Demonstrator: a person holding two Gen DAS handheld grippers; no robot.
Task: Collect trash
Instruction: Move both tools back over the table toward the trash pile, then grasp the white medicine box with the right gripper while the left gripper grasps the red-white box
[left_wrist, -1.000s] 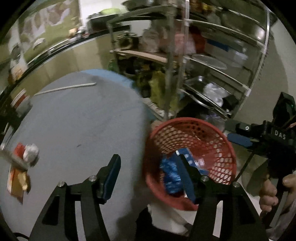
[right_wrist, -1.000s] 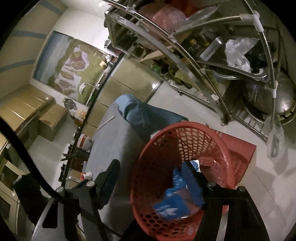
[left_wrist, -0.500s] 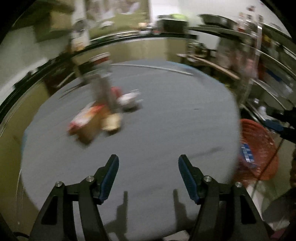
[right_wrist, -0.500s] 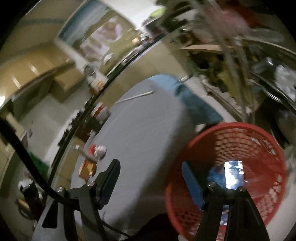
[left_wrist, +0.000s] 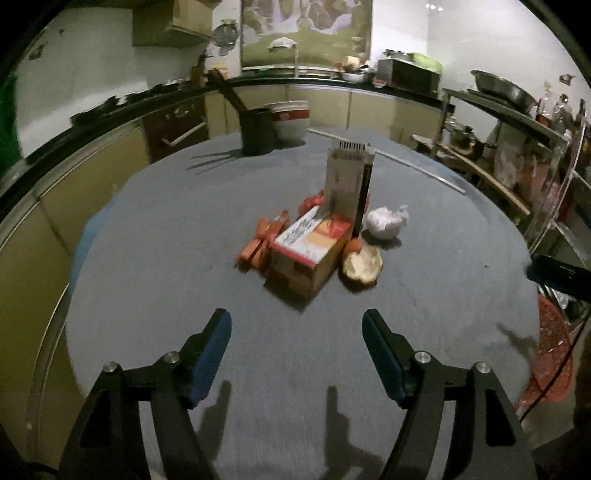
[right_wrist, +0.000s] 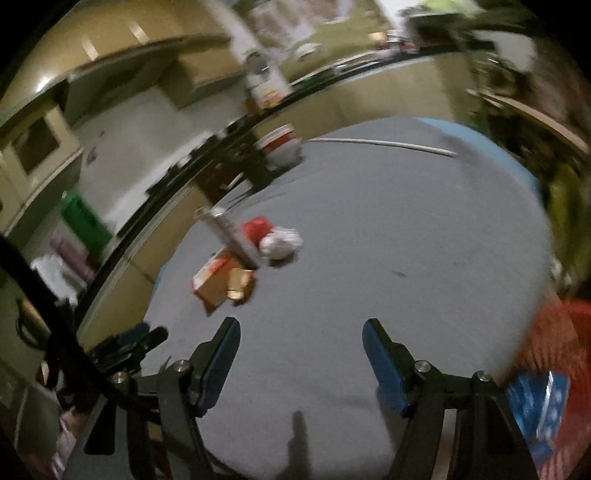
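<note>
Trash pile (left_wrist: 317, 236) on grey table (left_wrist: 184, 236), left claw (left_wrist: 296, 332) and right claw (right_wrist: 301, 334) wide apart, holding nothing

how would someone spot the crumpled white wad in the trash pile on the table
Start at the round grey table and find the cluster of trash near its middle, around a tall upright carton. The crumpled white wad lies at the right foot of that carton. It is the only pale, rounded lump there; its neighbours are boxy or orange.
</note>
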